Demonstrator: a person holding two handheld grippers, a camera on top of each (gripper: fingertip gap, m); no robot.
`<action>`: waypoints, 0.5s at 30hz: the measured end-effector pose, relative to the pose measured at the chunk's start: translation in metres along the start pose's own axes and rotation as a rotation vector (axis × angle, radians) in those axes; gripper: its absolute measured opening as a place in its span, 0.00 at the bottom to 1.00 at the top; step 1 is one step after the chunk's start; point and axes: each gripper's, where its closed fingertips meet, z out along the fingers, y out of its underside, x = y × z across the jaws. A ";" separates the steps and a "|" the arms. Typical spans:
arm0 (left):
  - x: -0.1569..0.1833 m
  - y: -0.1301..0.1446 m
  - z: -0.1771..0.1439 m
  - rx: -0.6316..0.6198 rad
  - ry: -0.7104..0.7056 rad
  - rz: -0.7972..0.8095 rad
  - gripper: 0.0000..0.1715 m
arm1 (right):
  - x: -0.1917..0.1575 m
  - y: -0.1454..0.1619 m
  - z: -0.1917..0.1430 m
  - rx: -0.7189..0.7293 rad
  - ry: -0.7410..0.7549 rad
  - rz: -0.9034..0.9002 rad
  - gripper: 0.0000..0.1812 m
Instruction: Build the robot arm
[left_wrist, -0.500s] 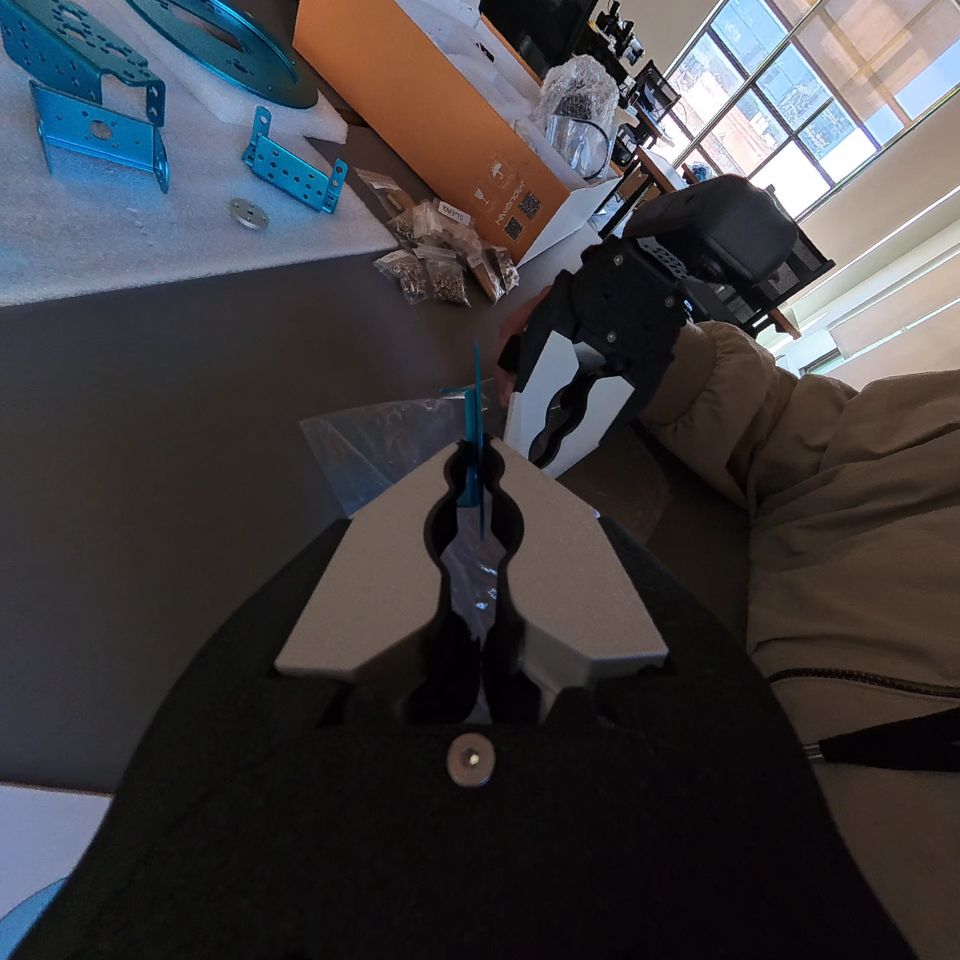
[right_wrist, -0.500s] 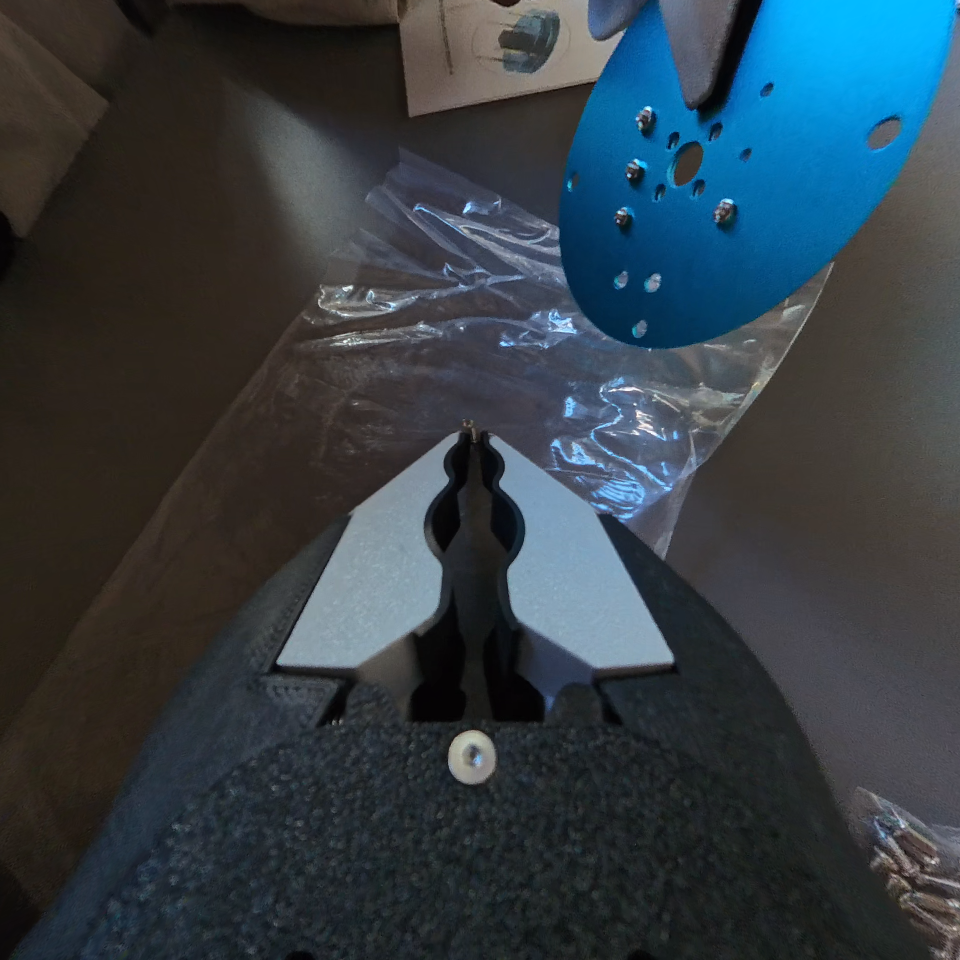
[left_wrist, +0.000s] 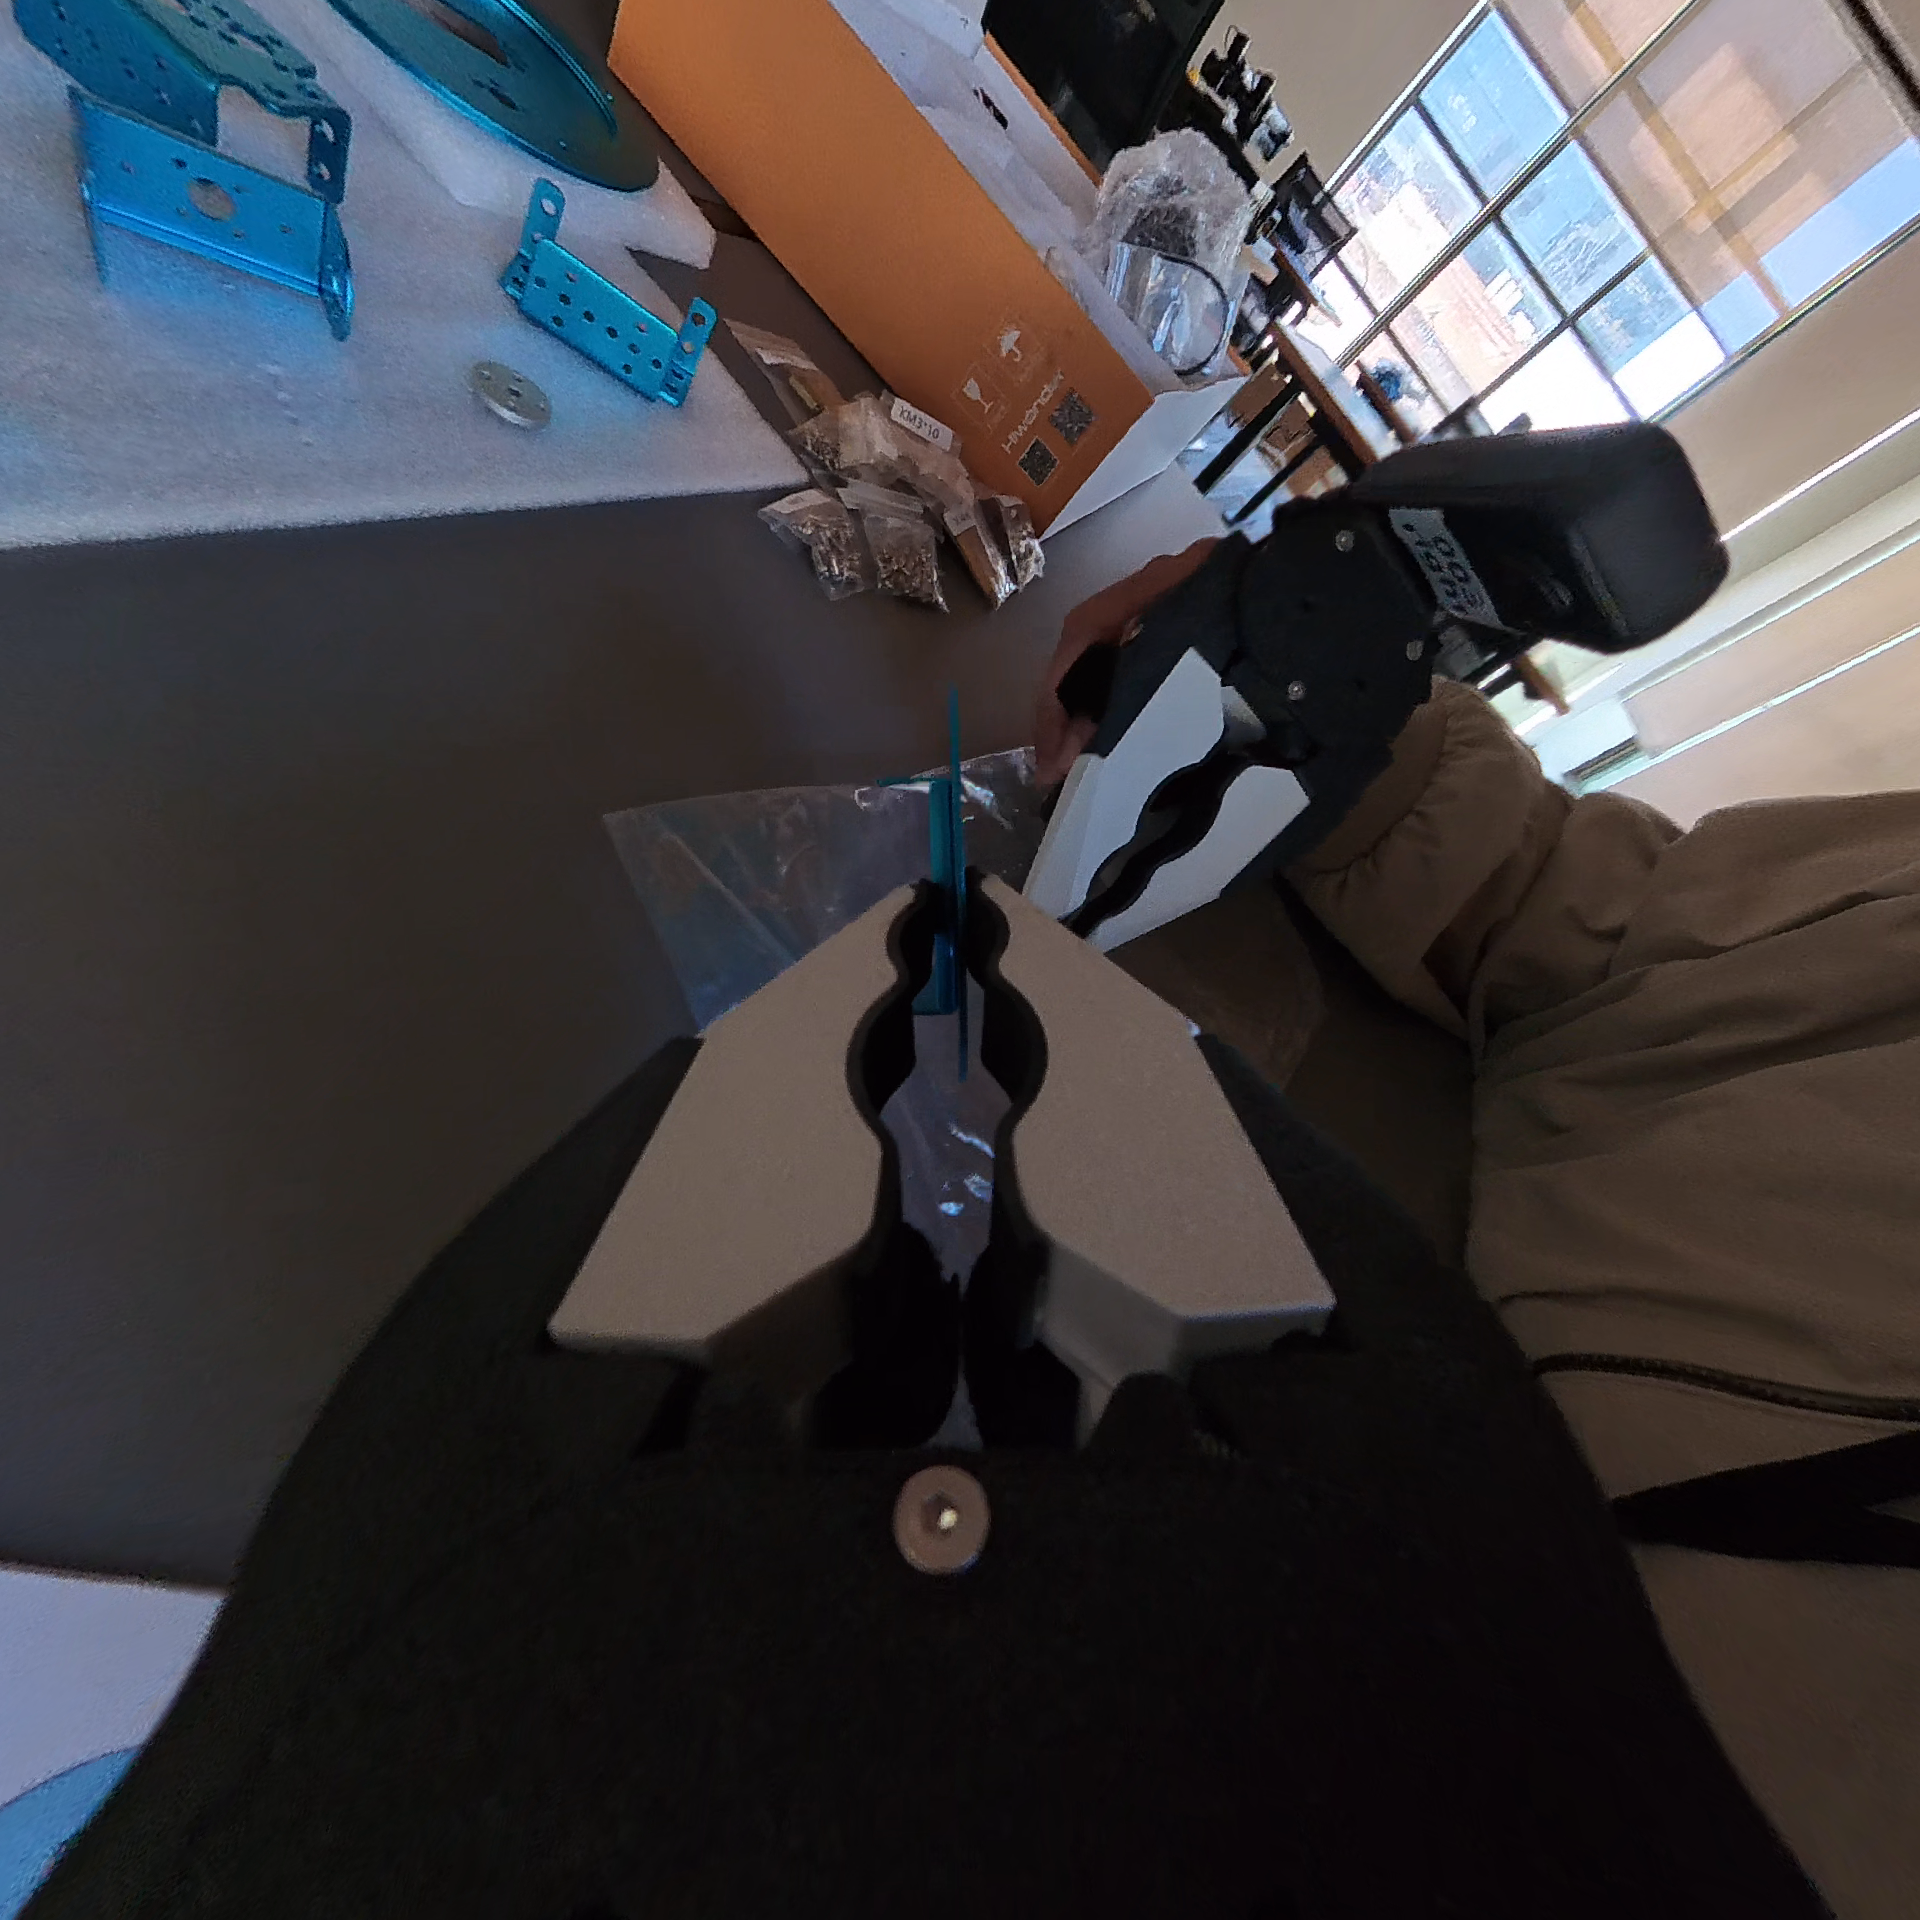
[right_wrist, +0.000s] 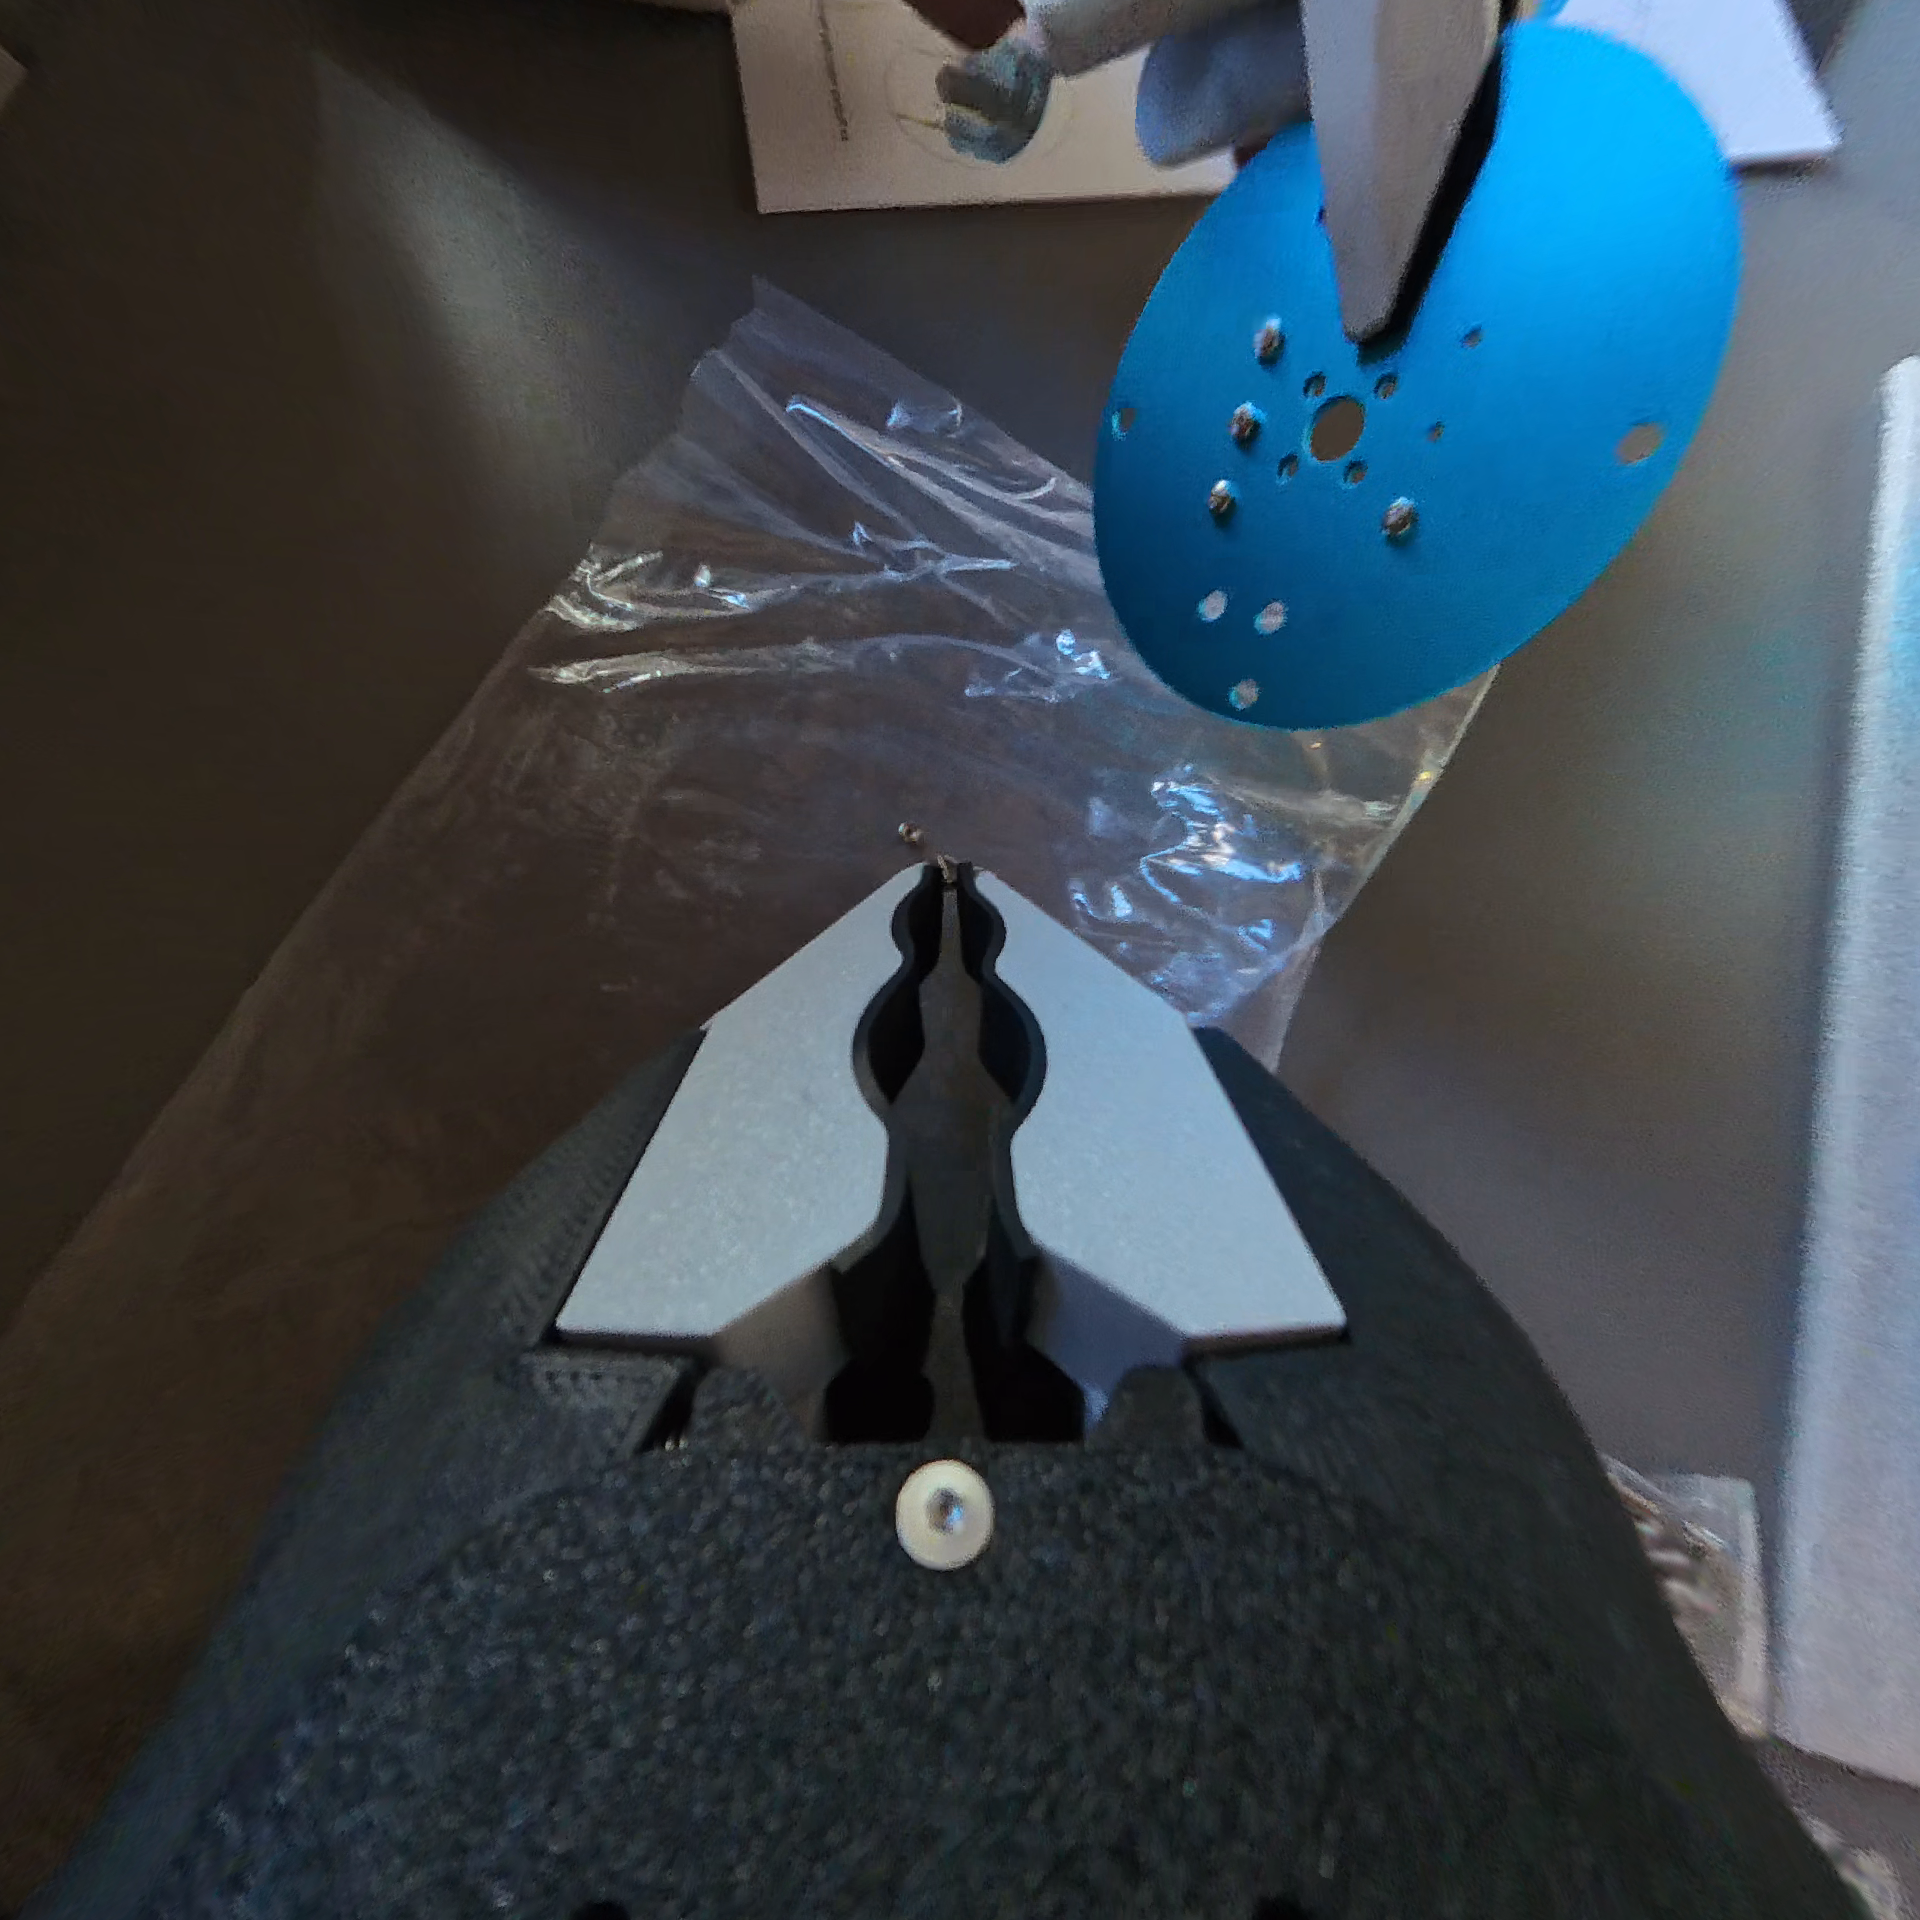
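My left gripper (left_wrist: 951, 885) is shut on a blue round plate with holes and screws (right_wrist: 1351, 540) and holds it upright above the dark table. In the left wrist view the plate (left_wrist: 954, 821) shows edge-on between the fingers. My right gripper (right_wrist: 948, 871) is shut on a small silver screw (right_wrist: 948, 862) at its tips, just above a crumpled clear plastic bag (right_wrist: 883, 644), below and left of the plate. A second tiny screw (right_wrist: 910, 830) lies on the bag just ahead. The right gripper also shows in the left wrist view (left_wrist: 1081, 920), to the right of the plate.
Blue brackets (left_wrist: 208, 208) (left_wrist: 608, 312), a blue ring (left_wrist: 499, 94) and a small silver disc (left_wrist: 509, 393) lie on white foam. Small bags of screws (left_wrist: 883, 520) sit by an orange box (left_wrist: 883, 239). A paper sheet (right_wrist: 935, 156) lies beyond the bag. A beige sleeve (left_wrist: 1558, 987) is at right. Some 10 centimeters of space lies between my two pairs of fingers. The small silver disc (left_wrist: 509, 393) is about 20 centimeters from both grippers' fingertips.
The right gripper has drawn back a little from the blue plate, which now looks smaller and more fully in view. Both grippers stay shut.
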 end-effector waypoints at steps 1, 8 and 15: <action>0.000 0.000 0.000 0.008 0.012 -0.024 0.02 | 0.002 -0.003 -0.004 0.007 0.026 -0.015 0.01; 0.011 0.000 0.008 0.050 0.135 -0.190 0.02 | 0.034 -0.042 -0.045 -0.041 0.469 -0.276 0.01; 0.016 0.004 0.016 0.080 0.227 -0.384 0.02 | 0.040 -0.056 -0.050 -0.229 0.750 -0.613 0.00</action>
